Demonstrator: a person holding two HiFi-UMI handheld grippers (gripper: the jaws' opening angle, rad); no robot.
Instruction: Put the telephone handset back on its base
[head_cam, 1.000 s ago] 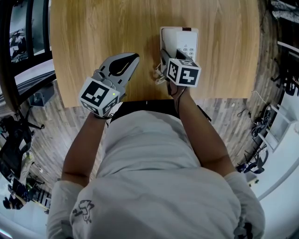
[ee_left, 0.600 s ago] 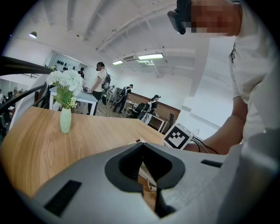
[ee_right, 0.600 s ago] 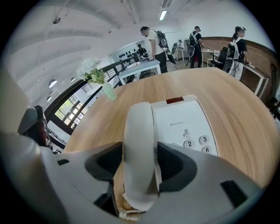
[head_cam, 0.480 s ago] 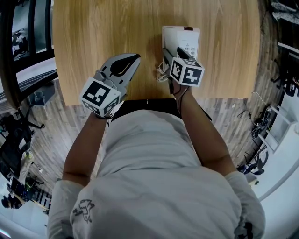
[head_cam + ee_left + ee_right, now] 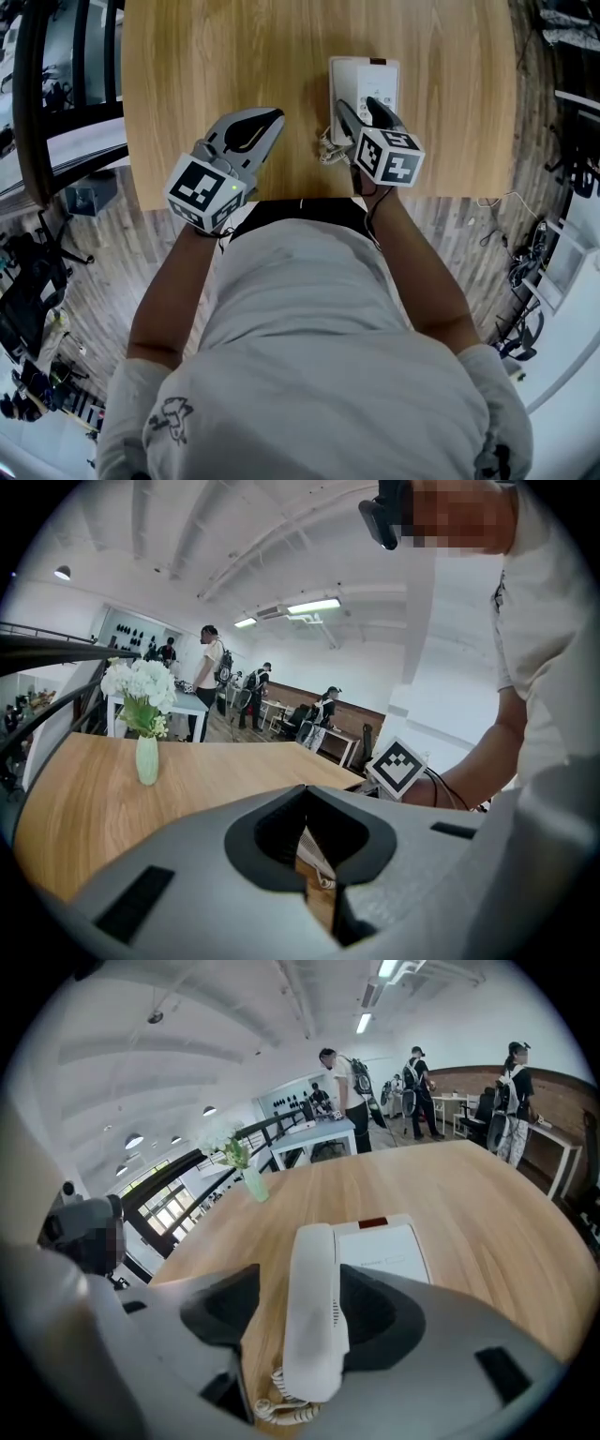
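Note:
The white telephone base (image 5: 377, 77) lies on the wooden table (image 5: 206, 56), and the white handset (image 5: 314, 1316) lies along its left side. Its coiled cord (image 5: 281, 1410) curls at the near end. My right gripper (image 5: 359, 105) hangs just above the handset, open. Its jaws have just been opening and stand apart from the handset on both sides. The right gripper (image 5: 302, 1335) looks down along the handset toward the base (image 5: 389, 1255). My left gripper (image 5: 267, 120) hovers over bare table to the left, shut and holding nothing. In its own view the left gripper (image 5: 305, 855) shows only a narrow slit.
A pale green vase of white flowers (image 5: 146, 758) stands far down the table, and the vase (image 5: 251, 1183) shows in the right gripper view too. The table's near edge (image 5: 300, 199) is at my body. People and desks are in the far background.
The right gripper has lifted up off the handset and drawn slightly toward me, with its jaws wider. The handset stays on the base. The left gripper has barely shifted.

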